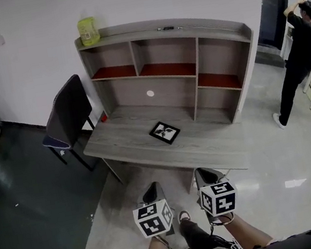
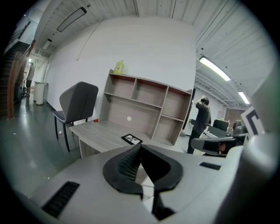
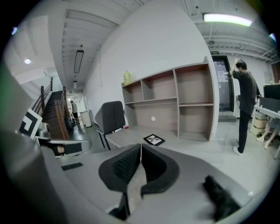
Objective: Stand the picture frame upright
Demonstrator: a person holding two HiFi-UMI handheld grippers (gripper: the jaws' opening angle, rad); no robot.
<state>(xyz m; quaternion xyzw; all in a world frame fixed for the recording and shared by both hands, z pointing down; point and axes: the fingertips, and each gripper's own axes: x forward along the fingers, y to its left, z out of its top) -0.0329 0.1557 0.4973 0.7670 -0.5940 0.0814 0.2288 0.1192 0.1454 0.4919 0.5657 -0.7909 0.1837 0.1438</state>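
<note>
the picture frame (image 1: 164,132) lies flat, face up, near the middle of the desk (image 1: 124,141) worktop, just in front of the shelf unit (image 1: 170,70) at its back edge, so no part of the task is done. the left gripper (image 1: 154,190) and the right gripper (image 1: 207,175) hang low by the person's body, well short of the worktop's front edge, each with its jaws pressed together on nothing. as i judge it, the approach, the grasp and the standing-up are all left to do.

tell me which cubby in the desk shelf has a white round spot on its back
The wide lower cubby on the left, below two red-floored upper cubbies: the white spot sits on its back panel. The other cubbies' backs look plain.
</note>
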